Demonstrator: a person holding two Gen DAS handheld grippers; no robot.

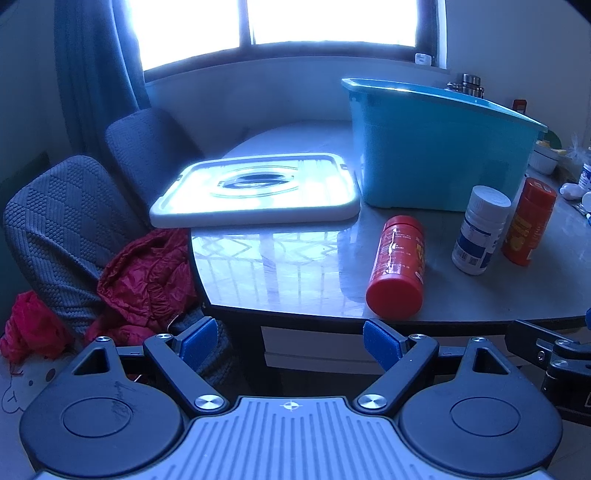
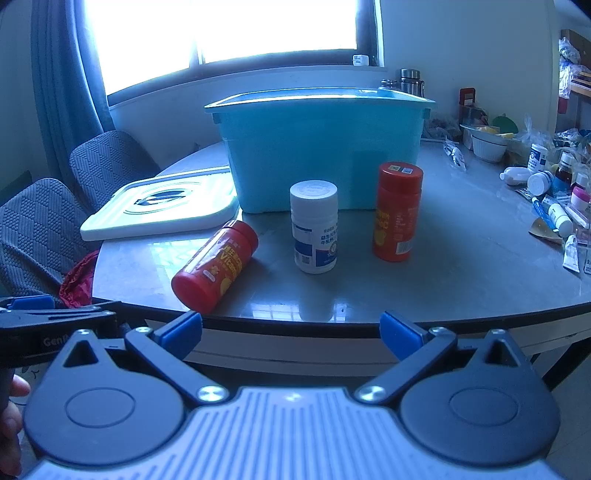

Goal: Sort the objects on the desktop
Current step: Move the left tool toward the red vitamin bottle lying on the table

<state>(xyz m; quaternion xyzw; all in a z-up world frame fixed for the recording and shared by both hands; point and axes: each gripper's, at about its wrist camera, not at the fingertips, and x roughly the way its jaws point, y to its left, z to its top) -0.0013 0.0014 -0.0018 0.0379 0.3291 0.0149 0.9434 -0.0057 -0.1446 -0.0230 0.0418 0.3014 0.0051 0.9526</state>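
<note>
on the grey glossy round table [image 2: 461,258], three bottles in a loose row in front of the open turquoise plastic storage bin [image 2: 325,147]. red cylindrical vitamin bottle lying on its side [image 2: 216,266] nearest the table's front edge, its red cap end toward the edge, label facing up. white pill bottle with a blue-and-white label [image 2: 314,227] upright just to its right, apart from it. second red bottle with an orange label [image 2: 398,212] upright further right, close to the bin's front wall. pale flat rectangular bin lid with a recessed handle [image 2: 162,206] lying flat to the left of the bin, one edge just beside the bin's base, its far-left corner overhanging the table edge.

left gripper [image 1: 290,341] held off the table's near edge, blue-padded fingers [image 1: 380,341] spread wide, nothing between them; lying red bottle just beyond the right pad. right gripper [image 2: 290,330] likewise short of the table edge, blue pads [image 2: 181,330] spread wide and empty, roughly facing the white bottle.

grey knitted-cover chairs [image 1: 59,229] at the left, crumpled red jacket [image 1: 147,273] on the nearer one. scattered small bottles and packets [image 2: 554,199] across the table's right side. bright window [image 2: 229,33] and blue curtain [image 2: 59,85] behind.
</note>
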